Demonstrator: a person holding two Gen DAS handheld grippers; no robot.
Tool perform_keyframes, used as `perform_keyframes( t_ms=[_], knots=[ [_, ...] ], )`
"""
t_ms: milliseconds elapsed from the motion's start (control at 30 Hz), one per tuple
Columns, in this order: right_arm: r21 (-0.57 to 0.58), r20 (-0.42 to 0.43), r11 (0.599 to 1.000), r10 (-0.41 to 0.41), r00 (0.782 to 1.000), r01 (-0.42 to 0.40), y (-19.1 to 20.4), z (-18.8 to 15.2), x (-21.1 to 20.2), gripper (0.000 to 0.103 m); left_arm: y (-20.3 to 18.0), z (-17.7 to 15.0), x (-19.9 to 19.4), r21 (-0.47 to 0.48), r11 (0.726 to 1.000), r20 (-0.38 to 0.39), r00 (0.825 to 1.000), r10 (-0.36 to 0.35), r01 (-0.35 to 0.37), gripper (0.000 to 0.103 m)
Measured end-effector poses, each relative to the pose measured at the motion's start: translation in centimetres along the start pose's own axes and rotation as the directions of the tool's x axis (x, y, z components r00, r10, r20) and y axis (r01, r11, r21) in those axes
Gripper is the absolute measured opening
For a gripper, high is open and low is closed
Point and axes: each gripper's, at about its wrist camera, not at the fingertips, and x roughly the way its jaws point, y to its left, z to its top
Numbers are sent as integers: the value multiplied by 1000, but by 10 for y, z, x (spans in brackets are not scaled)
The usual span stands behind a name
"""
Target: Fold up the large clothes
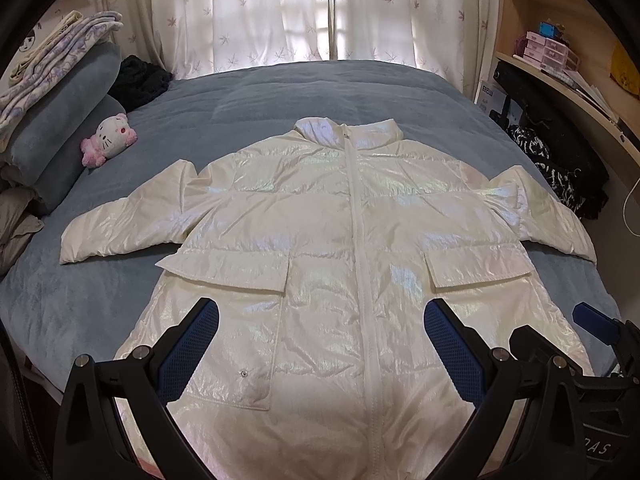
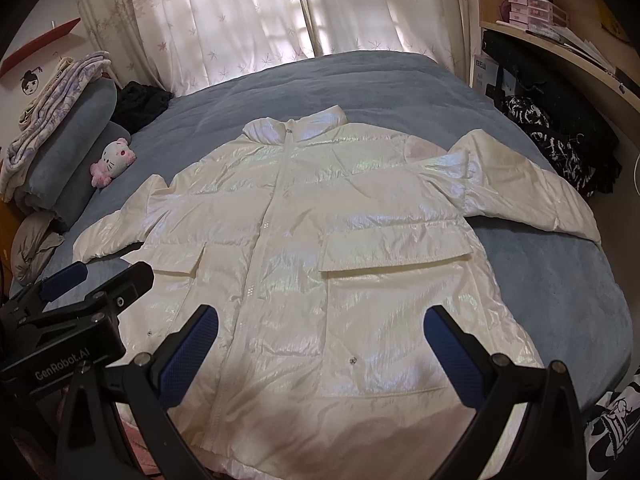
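Observation:
A shiny white puffer jacket [image 1: 320, 216] lies flat, zipped, front up on the blue bed, collar away from me, both sleeves spread out; it also shows in the right wrist view [image 2: 320, 216]. My left gripper [image 1: 322, 320] is open and empty, hovering above the jacket's lower front by the hem. My right gripper [image 2: 322, 326] is open and empty above the jacket's lower right half. The right gripper [image 1: 592, 324] shows at the right edge of the left wrist view. The left gripper [image 2: 100, 278] shows at the left of the right wrist view.
A blue blanket [image 1: 320, 92] covers the bed. Stacked pillows and folded linens [image 1: 52, 92] and a pink cat plush [image 1: 110, 140] lie at the left. Dark clothes [image 1: 138, 80] sit at the far left corner. Shelves [image 1: 568, 64] and a black-and-white bag [image 1: 548, 168] stand at the right.

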Motion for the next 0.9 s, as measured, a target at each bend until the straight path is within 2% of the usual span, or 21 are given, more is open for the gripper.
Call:
perform_keyframes(
  t_ms=[167,367,467,533,667,800,900],
  knots=[
    [1,1,1000,3,1000,-3,0,2,0,103,1,6,3,-16,1000,-17,1000,-21,20,102],
    [-40,31,999,-11,999,12,3,25,-12,103,4,22,5,-60,994,-24,995,-94,92,102],
    [-62,36,998,-6,999,8,7,38,-15,103,0,29,-3,-43,988,42,988,-149,150,102],
    [-66,40,998,-2,999,5,9,48,-19,103,-4,37,-9,-24,987,88,983,-159,161,102],
    [-71,106,995,-66,992,73,7,74,-31,103,-15,69,-20,31,985,127,977,-172,170,102],
    [-23,140,993,-115,983,120,-14,107,-40,103,-31,106,-30,84,982,194,964,-183,170,102],
    [23,186,982,-190,964,189,-38,136,-52,103,-47,130,-35,108,982,244,953,-180,157,102]
  ],
)
